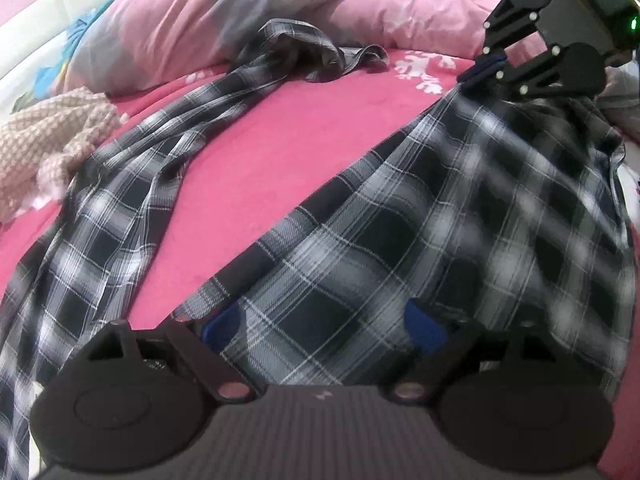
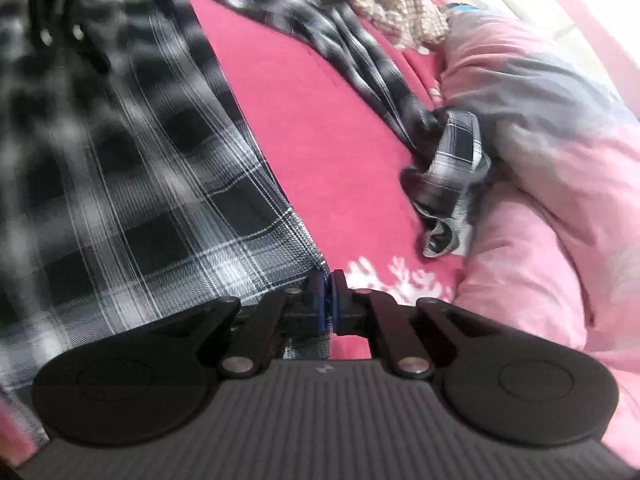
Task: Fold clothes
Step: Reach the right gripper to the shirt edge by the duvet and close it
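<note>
A black-and-white plaid shirt (image 1: 420,240) lies spread on a deep pink bedsheet (image 1: 260,152), its weave crossed by thin white lines; one sleeve (image 1: 132,168) trails long and rumpled toward the pink pillows (image 1: 172,28), cuff (image 2: 452,168) crumpled against them; the right gripper (image 2: 329,300), jaws pressed together, pinches the shirt's edge at a corner; the left gripper (image 1: 324,320) stands wide apart, blue pads (image 1: 426,326) straddling the cloth without clamping it; a beige knit garment (image 1: 48,140) sits beside the sleeve.

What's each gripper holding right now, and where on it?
Right gripper is shut on the plaid shirt, pinching its edge at a corner. Left gripper is open, straddling the shirt's near edge, gripping nothing.
</note>
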